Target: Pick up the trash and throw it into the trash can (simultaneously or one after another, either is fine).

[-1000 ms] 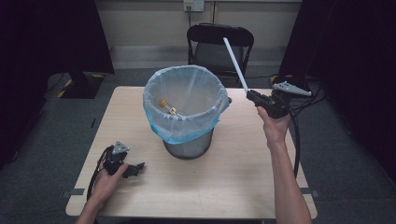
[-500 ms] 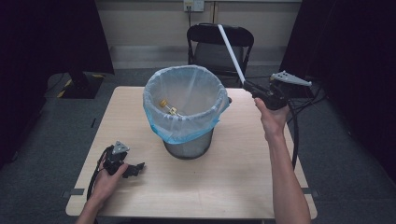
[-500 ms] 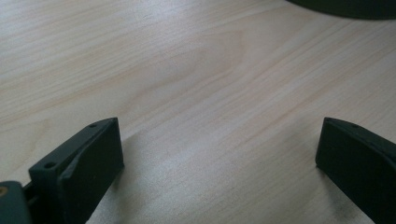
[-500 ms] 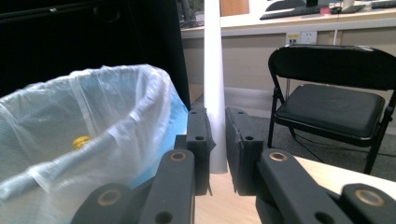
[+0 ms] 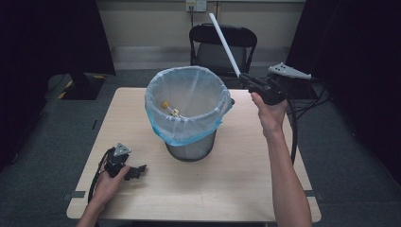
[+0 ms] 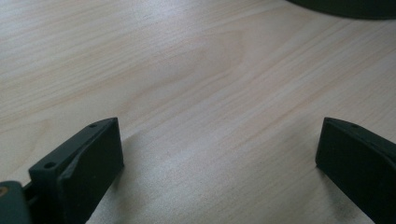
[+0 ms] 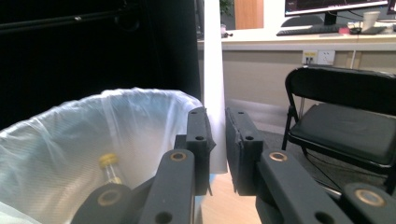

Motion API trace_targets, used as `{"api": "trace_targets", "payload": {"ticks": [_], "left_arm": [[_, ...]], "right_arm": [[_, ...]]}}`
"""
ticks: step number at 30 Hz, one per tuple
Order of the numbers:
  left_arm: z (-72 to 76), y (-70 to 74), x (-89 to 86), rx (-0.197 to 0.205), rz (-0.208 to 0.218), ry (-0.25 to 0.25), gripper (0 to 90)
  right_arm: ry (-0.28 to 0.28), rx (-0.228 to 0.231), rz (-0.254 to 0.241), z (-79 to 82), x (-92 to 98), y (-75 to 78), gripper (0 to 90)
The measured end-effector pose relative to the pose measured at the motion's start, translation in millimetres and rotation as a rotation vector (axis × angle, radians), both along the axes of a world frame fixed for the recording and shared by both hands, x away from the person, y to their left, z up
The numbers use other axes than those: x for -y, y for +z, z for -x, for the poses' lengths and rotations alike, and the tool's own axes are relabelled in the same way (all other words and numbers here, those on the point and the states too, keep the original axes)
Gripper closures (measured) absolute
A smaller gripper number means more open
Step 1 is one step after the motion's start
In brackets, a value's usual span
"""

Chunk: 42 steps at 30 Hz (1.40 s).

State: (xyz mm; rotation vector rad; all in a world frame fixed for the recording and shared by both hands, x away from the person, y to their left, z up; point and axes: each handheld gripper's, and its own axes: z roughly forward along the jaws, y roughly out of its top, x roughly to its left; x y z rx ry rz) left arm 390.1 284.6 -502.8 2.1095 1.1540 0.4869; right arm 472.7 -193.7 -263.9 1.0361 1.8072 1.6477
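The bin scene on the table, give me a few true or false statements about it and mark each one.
1. The right gripper is shut on a long white stick. True.
2. The left gripper clamps a bottle. False: its jaws are open over bare table.
3. The waste bin has a light blue plastic liner. True.
4. The bin is empty. False: a small bottle with a yellow cap lies inside.
5. A black chair stands beyond the table. True.

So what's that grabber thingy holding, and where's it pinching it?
The right gripper pinches a long white stick by its bottom end, beside the lined bin. The left gripper holds nothing.
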Motion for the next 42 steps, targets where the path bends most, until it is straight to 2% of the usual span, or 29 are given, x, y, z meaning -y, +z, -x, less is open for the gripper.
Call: {"api": "trace_targets", "payload": {"ticks": [7,20,30,36,42], "left_arm": [[0.0,0.0,0.0,0.0,0.0,0.0,0.2],[0.0,-0.1,0.2,0.001,0.002,0.001,0.3],[-0.1,0.0,0.0,0.001,-0.001,-0.001,0.2],[0.0,0.0,-0.1,0.0,-0.001,-0.001,0.2],[-0.1,0.0,-0.1,0.001,-0.001,-0.001,0.2]], "right_arm": [[0.022,0.027,-0.006,3.9,-11.4,10.5,80.5],[0.095,0.055,-0.029,11.9,-32.8,25.0,80.6],[0.176,0.07,-0.039,22.2,-50.8,33.6,80.6],[0.218,0.061,-0.021,25.4,-62.4,32.7,80.5],[0.251,0.036,0.006,25.8,-74.7,24.3,80.5]]}}
